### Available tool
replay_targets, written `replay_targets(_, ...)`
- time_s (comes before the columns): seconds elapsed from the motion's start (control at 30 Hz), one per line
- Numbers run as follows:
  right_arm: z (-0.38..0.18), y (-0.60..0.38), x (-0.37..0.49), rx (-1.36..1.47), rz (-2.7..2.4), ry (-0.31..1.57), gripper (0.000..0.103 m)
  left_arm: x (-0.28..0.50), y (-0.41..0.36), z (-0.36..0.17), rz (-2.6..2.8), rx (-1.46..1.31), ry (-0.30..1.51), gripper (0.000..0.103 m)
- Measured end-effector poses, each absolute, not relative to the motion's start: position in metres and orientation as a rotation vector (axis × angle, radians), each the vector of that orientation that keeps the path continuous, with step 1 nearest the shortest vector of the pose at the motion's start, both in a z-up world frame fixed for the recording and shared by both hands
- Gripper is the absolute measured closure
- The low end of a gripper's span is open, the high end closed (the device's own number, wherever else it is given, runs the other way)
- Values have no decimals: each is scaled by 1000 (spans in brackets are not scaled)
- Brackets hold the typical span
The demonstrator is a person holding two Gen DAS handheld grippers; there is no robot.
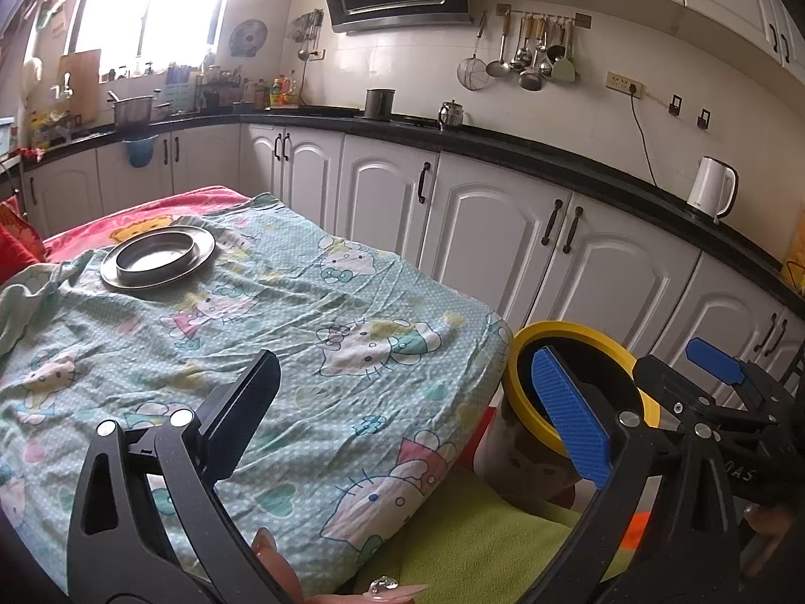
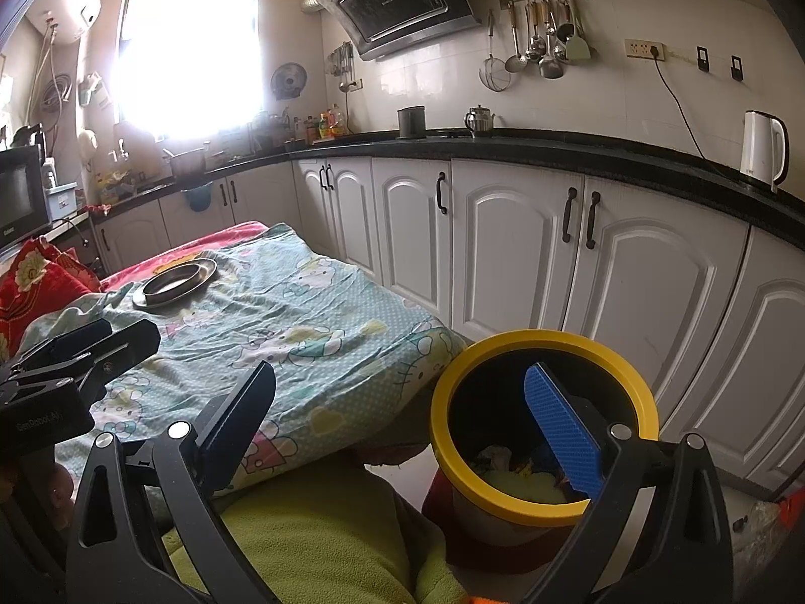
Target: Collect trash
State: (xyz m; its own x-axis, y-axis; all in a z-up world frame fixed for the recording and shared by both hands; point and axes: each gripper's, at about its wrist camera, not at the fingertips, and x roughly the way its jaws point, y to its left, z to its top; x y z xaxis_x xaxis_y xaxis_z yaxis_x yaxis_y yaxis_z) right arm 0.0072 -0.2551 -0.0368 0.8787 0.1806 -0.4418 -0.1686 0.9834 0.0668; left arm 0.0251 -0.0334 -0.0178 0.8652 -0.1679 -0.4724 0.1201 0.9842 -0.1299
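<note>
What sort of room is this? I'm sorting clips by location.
A home kitchen, most likely: a range hood, utensils hanging on a wall rail, and a white kettle on the counter.

Two wrist fisheye views, side by side, facing the kitchen counter.
The left view looked over the table cloth [image 1: 282, 302]; the right view sat nearer, above the yellow-rimmed bin [image 2: 543, 347]. Both shared the metal plate [image 1: 157, 256] and white kettle [image 2: 762, 148].
</note>
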Motion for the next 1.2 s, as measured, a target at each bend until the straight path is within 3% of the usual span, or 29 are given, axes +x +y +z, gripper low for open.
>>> replay_targets(1.2,-36,-235,22,7,230,518,6,24,4,-17,-85,-185,521,11)
